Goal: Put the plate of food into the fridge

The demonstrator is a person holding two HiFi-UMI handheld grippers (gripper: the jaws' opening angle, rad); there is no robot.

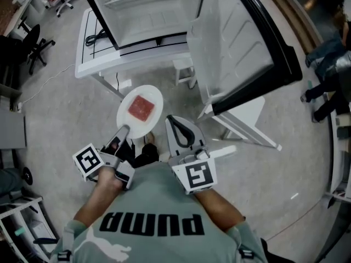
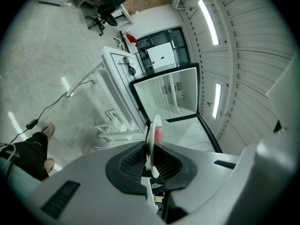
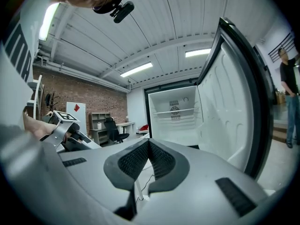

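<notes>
Grey concrete floor (image 1: pixel 55 108) spreads under everything, with an office chair (image 1: pixel 33 48) at the far left and a white table (image 1: pixel 90 59) beside the fridge (image 1: pixel 148 10), which stands open straight ahead.

The left gripper (image 1: pixel 123 129) is clamped on the near rim of the white plate (image 1: pixel 145 127). The left gripper view shows the rim pinched edge-on between the black pads (image 2: pixel 133 161). The plate is held out in the air in front of the person, short of the fridge, with a red square of food (image 1: pixel 141 108) sitting in its middle.

Just beside it, the right gripper (image 1: pixel 170 119) has its fingers together with nothing between them.

Further right, the fridge door (image 1: pixel 236 53) is swung wide, and another person (image 1: pixel 329 75) stands at the edge of the room.

The step in hand looks like the carry: the plate is gripped and the fridge is open, but the plate is not inside yet. The next move calls for bringing the plate forward onto a shelf (image 3: pixel 174 111), keeping it level so the food does not slide and keeping it clear of the door. The right gripper seems free to steady the plate's other edge.
</notes>
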